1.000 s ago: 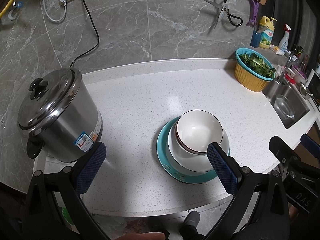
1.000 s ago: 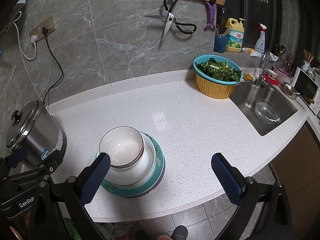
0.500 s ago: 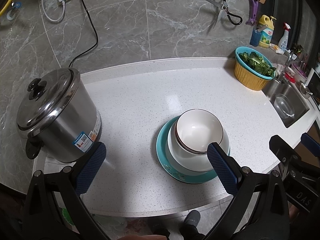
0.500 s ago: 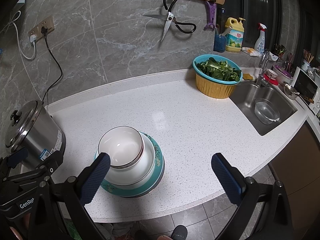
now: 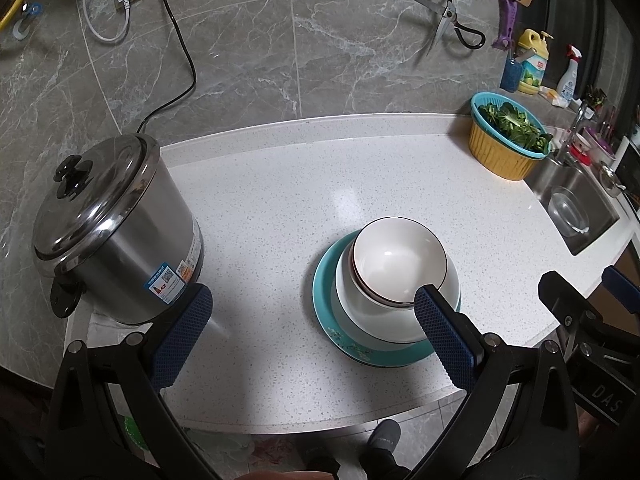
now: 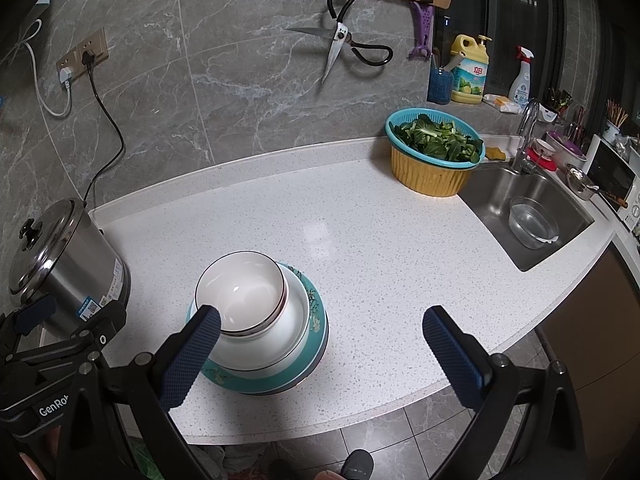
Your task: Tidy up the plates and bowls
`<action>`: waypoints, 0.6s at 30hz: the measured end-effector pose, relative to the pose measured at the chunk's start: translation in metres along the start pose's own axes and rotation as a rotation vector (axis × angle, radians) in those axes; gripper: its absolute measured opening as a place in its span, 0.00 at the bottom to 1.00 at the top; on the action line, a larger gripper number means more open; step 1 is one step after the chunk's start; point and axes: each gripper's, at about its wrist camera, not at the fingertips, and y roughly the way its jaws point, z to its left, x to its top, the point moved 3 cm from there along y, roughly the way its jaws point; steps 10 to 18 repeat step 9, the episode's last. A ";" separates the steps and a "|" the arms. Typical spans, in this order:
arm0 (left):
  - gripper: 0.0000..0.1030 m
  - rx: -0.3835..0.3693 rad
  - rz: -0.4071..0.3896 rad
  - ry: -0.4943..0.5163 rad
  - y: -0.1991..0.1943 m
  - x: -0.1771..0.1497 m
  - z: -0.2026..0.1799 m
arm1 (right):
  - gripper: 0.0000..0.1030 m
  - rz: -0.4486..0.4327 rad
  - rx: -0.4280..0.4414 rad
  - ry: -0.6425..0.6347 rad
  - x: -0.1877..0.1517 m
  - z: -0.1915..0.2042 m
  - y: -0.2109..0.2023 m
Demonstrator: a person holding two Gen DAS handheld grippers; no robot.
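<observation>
Stacked dishes near the counter's front edge: a small white bowl nested in a larger white bowl, both on a teal plate. The left gripper and right gripper hang above the edge, jaws wide apart, holding nothing. A steel pot stands left of the stack.

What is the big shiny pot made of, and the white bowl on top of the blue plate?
The pot looks like polished steel: it mirrors the wall. The white bowl looks like glazed ceramic, glossy with a bright glint inside and a thin dark rim. The blue plate seems glazed ceramic too.
</observation>
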 end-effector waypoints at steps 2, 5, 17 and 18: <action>1.00 0.001 0.000 0.000 0.001 -0.001 0.001 | 1.00 0.000 0.000 0.000 0.000 0.000 0.000; 1.00 0.003 -0.002 0.001 0.002 -0.001 0.002 | 1.00 0.001 0.000 -0.002 -0.001 0.000 0.001; 1.00 0.006 -0.004 0.000 0.001 -0.002 0.004 | 1.00 0.003 0.000 -0.003 -0.002 -0.001 0.002; 1.00 0.006 -0.004 0.000 0.001 -0.002 0.004 | 1.00 0.003 0.000 -0.003 -0.002 -0.001 0.002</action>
